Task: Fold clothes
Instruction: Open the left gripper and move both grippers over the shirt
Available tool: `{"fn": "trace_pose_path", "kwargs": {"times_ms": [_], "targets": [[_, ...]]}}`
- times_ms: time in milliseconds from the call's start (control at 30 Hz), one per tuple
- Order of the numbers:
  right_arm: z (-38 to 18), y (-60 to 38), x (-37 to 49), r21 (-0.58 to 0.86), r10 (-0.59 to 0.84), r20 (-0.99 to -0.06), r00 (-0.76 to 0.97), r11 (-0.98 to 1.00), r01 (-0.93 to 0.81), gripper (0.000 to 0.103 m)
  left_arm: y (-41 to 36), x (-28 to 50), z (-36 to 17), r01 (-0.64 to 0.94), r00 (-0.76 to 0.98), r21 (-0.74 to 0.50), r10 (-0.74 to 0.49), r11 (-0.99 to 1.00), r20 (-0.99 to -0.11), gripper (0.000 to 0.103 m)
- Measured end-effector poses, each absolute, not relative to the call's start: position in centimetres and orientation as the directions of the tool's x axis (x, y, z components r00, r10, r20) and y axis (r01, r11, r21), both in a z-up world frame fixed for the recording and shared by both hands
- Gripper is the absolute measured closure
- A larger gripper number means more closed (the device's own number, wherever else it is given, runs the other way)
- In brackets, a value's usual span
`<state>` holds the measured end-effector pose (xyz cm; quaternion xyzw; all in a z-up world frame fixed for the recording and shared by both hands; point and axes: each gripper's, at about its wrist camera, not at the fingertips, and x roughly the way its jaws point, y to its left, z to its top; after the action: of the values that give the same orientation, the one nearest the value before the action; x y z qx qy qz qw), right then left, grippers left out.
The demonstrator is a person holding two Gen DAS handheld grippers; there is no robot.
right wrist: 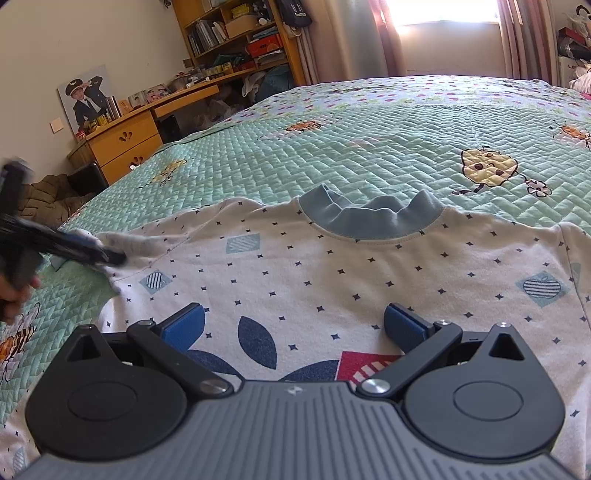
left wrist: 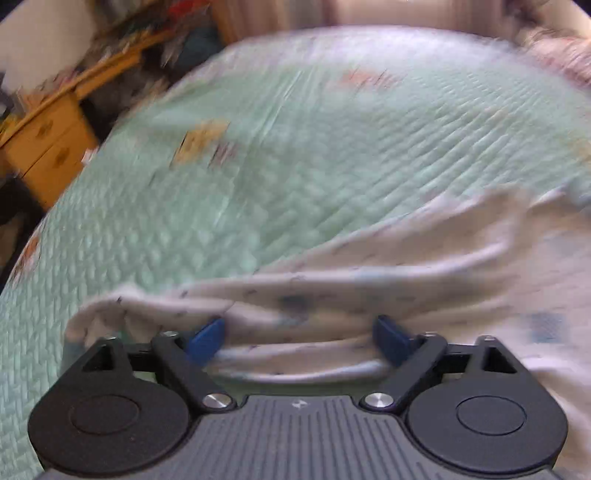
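A white shirt [right wrist: 332, 266] with small dark stars, a light blue collar [right wrist: 369, 219] and a coloured print lies face up and spread out on the bed. My right gripper [right wrist: 295, 328] hovers open over the chest print, nothing between its blue fingers [right wrist: 184, 326]. In the blurred left wrist view, my left gripper [left wrist: 298, 339] is open with its jaws wide apart, and the rumpled sleeve [left wrist: 258, 314] lies between them. The right wrist view shows the left gripper [right wrist: 110, 256] at the shirt's left sleeve end [right wrist: 140, 245], held by a hand [right wrist: 14, 295].
The bed wears a green quilted cover [right wrist: 332, 155] with cartoon insects. A wooden desk with drawers [right wrist: 125, 144] and bookshelves [right wrist: 236, 33] stand beyond the bed's left edge. A brown jacket [right wrist: 48, 195] lies near the desk. Curtains and a window [right wrist: 443, 22] are at the back.
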<state>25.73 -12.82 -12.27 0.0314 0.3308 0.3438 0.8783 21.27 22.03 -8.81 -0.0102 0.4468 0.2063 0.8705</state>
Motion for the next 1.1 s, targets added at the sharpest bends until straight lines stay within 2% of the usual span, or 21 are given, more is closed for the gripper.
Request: {"fn": "trace_pose_path", "kwargs": {"times_ms": [67,133,200,267,333,500,667,800,867,933,1100], "targets": [[-12.3,-12.8,25.7,0.283,0.625,-0.559,0.545,0.761,-0.583,0.000,23.0,21.0,-8.0,-0.473,0.478,0.193,0.434,0.860,-0.764,0.012],[-12.2,-12.8,25.7,0.284,0.625,-0.558,0.546,0.762,-0.582,0.000,22.1,20.0,-6.5,-0.512,0.475,0.246,0.510,0.823,-0.717,0.016],[-12.2,-12.9,25.7,0.284,0.625,-0.557,0.547,0.762,-0.582,0.000,19.5,18.6,-4.8,-0.474,0.528,0.268,0.514,0.839,-0.676,0.015],[-12.2,-13.2,25.8,0.305,0.631,-0.549,0.549,0.762,-0.571,0.000,16.4,17.6,-3.6,-0.419,0.575,0.295,0.502,0.859,-0.645,0.005],[-12.1,-14.0,26.2,0.350,0.642,-0.532,0.552,0.760,-0.547,0.000,13.3,17.0,-2.8,-0.358,0.609,0.318,0.478,0.878,-0.633,0.002],[-12.1,-16.0,26.9,0.460,0.668,-0.488,0.562,0.744,-0.485,0.000,6.8,19.2,-3.0,-0.222,0.606,0.389,0.439,0.894,-0.663,0.002],[-12.0,-18.0,27.7,0.564,0.688,-0.443,0.575,0.712,-0.418,0.000,1.7,21.8,-5.4,-0.138,0.623,0.554,0.507,0.821,-0.596,0.002],[-11.9,-19.5,28.3,0.641,0.700,-0.405,0.588,0.676,-0.362,0.000,-0.1,23.4,-6.3,-0.100,0.626,0.572,0.498,0.814,-0.600,0.002],[-10.9,-21.1,27.7,0.666,0.717,-0.310,0.624,0.632,-0.396,0.000,-0.7,23.9,-6.6,-0.084,0.625,0.576,0.494,0.813,-0.605,0.002],[-10.3,-21.9,27.5,0.690,0.725,-0.278,0.630,0.607,-0.394,0.000,-1.3,24.1,-6.9,-0.071,0.627,0.590,0.496,0.805,-0.601,0.002],[-12.7,-22.4,29.3,0.726,0.708,-0.380,0.595,0.627,-0.283,0.000,-1.7,25.4,-8.1,-0.041,0.603,0.594,0.494,0.804,-0.626,0.002]]}}
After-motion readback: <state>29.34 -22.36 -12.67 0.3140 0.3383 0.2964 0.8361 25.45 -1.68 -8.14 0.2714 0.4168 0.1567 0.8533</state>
